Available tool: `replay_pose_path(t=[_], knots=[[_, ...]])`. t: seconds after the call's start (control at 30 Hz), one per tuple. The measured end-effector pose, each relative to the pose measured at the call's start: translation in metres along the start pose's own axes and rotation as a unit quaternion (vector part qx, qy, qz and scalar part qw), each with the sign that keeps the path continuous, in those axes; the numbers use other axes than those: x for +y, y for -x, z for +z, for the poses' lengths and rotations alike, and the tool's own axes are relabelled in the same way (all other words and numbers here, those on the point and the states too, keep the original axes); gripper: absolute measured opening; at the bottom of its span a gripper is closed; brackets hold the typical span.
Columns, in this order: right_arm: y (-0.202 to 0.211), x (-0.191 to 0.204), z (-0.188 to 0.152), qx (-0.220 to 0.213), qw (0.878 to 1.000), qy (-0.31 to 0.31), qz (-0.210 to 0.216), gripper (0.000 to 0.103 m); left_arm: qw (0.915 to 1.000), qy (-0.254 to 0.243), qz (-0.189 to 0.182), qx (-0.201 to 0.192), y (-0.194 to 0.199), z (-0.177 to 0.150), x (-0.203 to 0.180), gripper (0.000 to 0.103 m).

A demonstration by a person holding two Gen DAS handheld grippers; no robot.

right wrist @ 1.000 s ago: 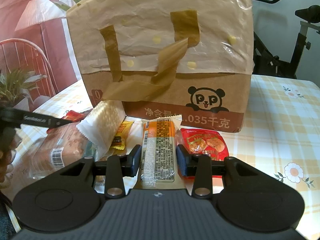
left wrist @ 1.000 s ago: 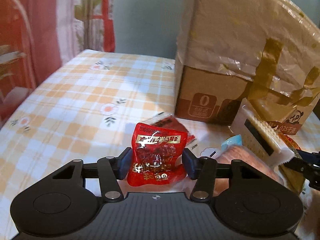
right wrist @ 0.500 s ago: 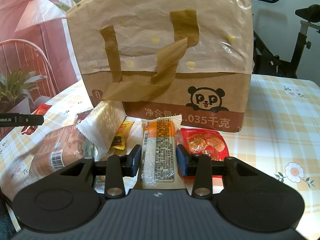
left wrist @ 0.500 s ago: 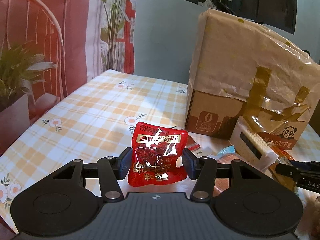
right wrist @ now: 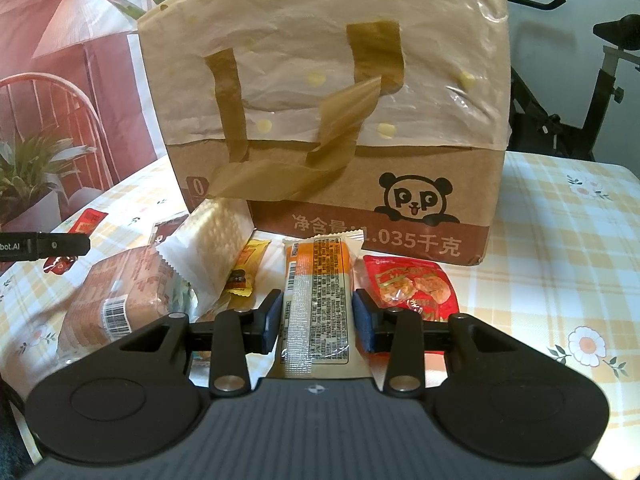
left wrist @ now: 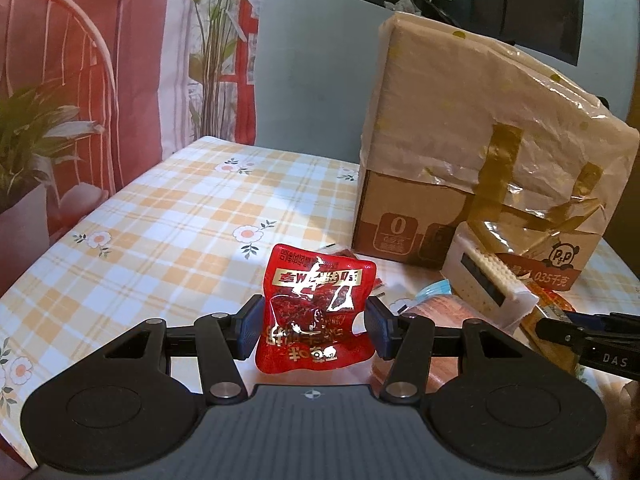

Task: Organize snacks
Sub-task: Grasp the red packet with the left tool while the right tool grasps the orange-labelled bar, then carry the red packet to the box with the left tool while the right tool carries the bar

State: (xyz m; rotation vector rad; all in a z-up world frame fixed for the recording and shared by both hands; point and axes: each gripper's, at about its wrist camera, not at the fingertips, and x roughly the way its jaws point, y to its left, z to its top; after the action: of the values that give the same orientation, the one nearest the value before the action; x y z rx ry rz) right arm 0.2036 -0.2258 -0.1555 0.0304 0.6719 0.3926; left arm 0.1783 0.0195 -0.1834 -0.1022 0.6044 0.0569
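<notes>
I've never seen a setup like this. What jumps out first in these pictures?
The big brown paper bag with a panda logo stands on the checked tablecloth and fills the view behind a scatter of snacks. The left gripper holds a shiny red snack packet up between its pads. The right gripper grips an orange snack bar, with a red cracker packet lying beside it.

This looks like a lived-in home room, probably a dining corner. A table under a yellow checked, flowered tablecloth (left wrist: 168,216) carries a brown paper carrier bag (right wrist: 336,112) with snack packets in front of it. Left of the bag hang a curtain (left wrist: 80,60) and leafy plants (left wrist: 212,40); behind its right side stands what may be an exercise bike (right wrist: 600,60).
</notes>
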Motion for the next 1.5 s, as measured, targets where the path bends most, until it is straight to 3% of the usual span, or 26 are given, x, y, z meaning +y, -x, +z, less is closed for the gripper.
replay_pose_path(t=[0.3,0.93,1.5], knots=[[0.003,0.001,0.000,0.001,1.000,0.008,0.007,0.040,1.0000,0.000,-0.006,-0.005,0.005,0.001,0.000,0.057],[0.051,-0.002,0.006,-0.050,0.998,-0.024,0.011,0.040,0.9992,-0.007,-0.021,-0.033,0.028,0.013,-0.009,0.057],[0.103,0.010,0.034,-0.141,0.990,-0.005,0.023,0.040,0.9940,-0.029,-0.043,-0.096,0.053,0.055,-0.029,0.057]])
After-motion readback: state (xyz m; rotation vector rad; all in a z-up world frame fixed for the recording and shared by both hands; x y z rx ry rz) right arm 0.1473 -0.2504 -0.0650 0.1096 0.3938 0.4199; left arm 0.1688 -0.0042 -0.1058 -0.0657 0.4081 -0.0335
